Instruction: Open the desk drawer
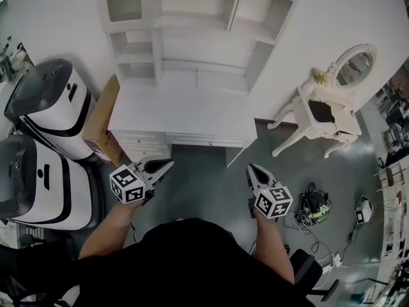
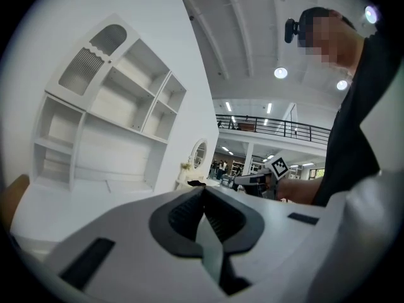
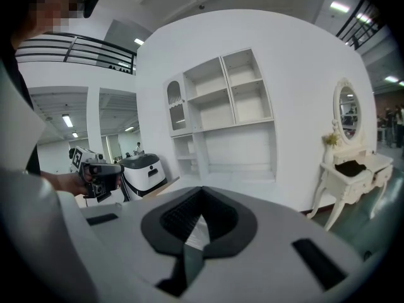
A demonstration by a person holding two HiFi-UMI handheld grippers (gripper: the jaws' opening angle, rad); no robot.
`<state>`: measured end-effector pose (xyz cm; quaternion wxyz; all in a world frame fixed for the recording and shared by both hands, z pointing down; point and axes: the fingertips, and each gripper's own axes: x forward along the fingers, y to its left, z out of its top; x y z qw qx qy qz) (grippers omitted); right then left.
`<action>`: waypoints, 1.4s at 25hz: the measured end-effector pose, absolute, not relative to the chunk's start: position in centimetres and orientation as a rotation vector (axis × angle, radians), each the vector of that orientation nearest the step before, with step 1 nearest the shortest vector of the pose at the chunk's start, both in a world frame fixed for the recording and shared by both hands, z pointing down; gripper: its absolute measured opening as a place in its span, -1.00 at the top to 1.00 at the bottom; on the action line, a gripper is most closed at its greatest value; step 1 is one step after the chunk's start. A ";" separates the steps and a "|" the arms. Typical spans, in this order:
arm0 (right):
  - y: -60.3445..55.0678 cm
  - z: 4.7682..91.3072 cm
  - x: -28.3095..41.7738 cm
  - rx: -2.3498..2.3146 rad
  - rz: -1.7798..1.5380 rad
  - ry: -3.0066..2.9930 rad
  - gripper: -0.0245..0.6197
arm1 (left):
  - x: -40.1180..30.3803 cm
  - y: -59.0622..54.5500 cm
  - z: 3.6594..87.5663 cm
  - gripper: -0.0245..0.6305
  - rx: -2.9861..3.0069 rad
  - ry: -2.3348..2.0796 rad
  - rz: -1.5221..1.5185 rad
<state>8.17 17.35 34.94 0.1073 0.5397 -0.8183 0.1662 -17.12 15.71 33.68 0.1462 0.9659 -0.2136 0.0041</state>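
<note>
The fingers (image 2: 182, 214) of the left gripper (image 1: 165, 165) are pressed tight together, with nothing between them. The fingers (image 3: 180, 218) of the right gripper (image 1: 253, 171) are pressed tight together too, and they hold nothing. I think they are closed like this because there is nothing to grab yet.

Both grippers are held out in front of the person, one on each side, over the grey floor (image 1: 204, 178). They point toward the white desk (image 1: 236, 151) and do not touch it. That looks like getting ready to reach for it.

The desk drawer (image 1: 206, 139) is a long thin one just under the front edge of the tabletop (image 1: 179, 110), and it is shut. More small drawers (image 1: 146, 144) sit under the front left corner, and they are shut as well. The left gripper is the one nearer to these. I cannot see any handles, they are too small. My guess is that the fingers must open first and then close on a handle or an edge to pull.

White shelves (image 1: 192, 37) stand along the back edge of the tabletop. A brown box (image 1: 99, 123) leans by the left edge. Two white and black machines (image 1: 48, 107) stand further left. A little dressing table (image 1: 326, 110) with a round mirror stands well apart on the right
</note>
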 end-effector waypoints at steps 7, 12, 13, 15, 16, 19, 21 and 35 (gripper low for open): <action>15.4 35.9 7.5 1.583 0.510 -2.396 0.92 | -18.1 14.0 34.5 0.90 2.766 -0.621 0.028; 13.6 37.0 7.6 1.573 0.533 -2.398 0.92 | -17.9 12.6 35.3 0.90 2.761 -0.625 0.055; 13.2 37.4 7.7 1.569 0.542 -2.398 0.92 | -17.8 12.4 35.5 0.90 2.760 -0.626 0.062; 12.3 37.9 7.7 1.560 0.556 -2.402 0.92 | -17.7 11.9 35.8 0.90 2.755 -0.632 0.077; 11.8 38.1 7.6 1.554 0.560 -2.406 0.92 | -17.7 11.6 36.0 0.90 2.752 -0.637 0.083; 9.9 38.4 7.6 1.533 0.562 -2.419 0.92 | -17.7 10.3 36.3 0.90 2.740 -0.656 0.093; 8.4 38.5 7.9 1.519 0.565 -2.425 0.92 | -17.4 9.1 36.4 0.90 2.733 -0.670 0.098; -2.0 40.9 10.9 1.398 0.620 -2.470 0.92 | -13.1 1.3 36.9 0.90 2.694 -0.773 0.142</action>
